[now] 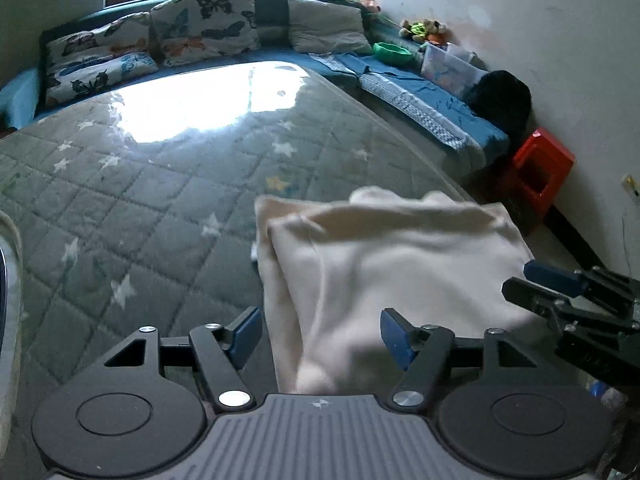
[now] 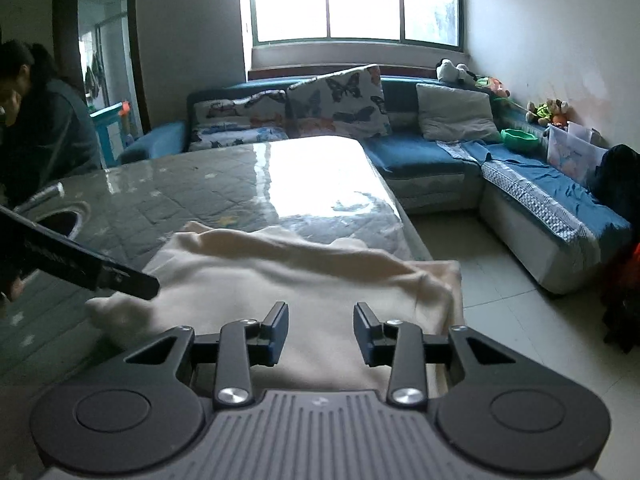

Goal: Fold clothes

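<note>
A cream garment [image 1: 400,272] lies folded on the near right corner of a table covered with a grey quilted star-pattern cloth [image 1: 140,200]. My left gripper [image 1: 320,336] is open, its jaws set wide over the garment's near left edge, holding nothing. In the right wrist view the same garment [image 2: 304,280] lies flat with a raised fold along its far side. My right gripper [image 2: 320,332] is open just above the garment's near edge, empty. The right gripper also shows at the right edge of the left wrist view [image 1: 560,292].
A blue corner sofa [image 2: 420,152] with butterfly cushions [image 2: 340,100] runs behind and right of the table. A green bowl [image 2: 519,139], a clear box and soft toys sit on it. A red stool [image 1: 540,172] stands on the floor. A person [image 2: 36,120] sits at left.
</note>
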Demonstrator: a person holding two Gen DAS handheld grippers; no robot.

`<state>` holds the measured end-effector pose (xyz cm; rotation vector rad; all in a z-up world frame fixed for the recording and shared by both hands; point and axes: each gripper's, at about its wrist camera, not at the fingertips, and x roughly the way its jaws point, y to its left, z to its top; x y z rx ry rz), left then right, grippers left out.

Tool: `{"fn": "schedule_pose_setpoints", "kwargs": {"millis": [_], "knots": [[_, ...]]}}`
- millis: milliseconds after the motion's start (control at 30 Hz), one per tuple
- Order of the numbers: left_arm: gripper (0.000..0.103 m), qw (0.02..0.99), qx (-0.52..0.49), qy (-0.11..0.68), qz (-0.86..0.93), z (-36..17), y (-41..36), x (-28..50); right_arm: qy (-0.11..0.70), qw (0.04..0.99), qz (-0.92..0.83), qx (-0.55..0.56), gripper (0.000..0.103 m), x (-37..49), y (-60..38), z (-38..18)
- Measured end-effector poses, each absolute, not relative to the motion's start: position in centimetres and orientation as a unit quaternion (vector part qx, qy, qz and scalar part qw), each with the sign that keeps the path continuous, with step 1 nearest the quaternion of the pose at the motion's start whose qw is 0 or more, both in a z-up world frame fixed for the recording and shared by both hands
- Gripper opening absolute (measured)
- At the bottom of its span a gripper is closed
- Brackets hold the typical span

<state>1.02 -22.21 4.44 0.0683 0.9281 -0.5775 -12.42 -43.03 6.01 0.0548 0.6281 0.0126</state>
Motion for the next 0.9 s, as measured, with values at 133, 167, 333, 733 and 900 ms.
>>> {"fn": "schedule_pose_setpoints", "kwargs": {"millis": [133, 167, 333, 733, 900], "knots": [[0.069, 0.855, 0.033, 0.440, -0.274, 4.3, -22.1, 0.7, 0.313, 0.950, -0.008, 0.015, 0.036, -13.3, -42.0, 4.9], [0.069, 0.855, 0.033, 0.439, -0.273, 4.3, -22.1, 0.7, 0.316, 0.948, -0.009, 0.015, 0.036, -13.2, -41.9, 4.4], [0.072, 0.856, 0.033, 0.438, -0.272, 4.2, -21.9, 0.3, 0.311, 0.950, 0.002, 0.010, 0.036, -13.1, -40.9, 3.9], [0.073, 0.854, 0.036, 0.448, -0.263, 3.5, -21.9, 0.0, 0.304, 0.952, 0.030, -0.027, 0.037, -12.5, -37.7, 3.8], [0.074, 0.852, 0.038, 0.452, -0.261, 3.4, -21.9, -0.4, 0.295, 0.955, 0.028, -0.016, 0.046, -13.6, -37.9, 4.8]]}}
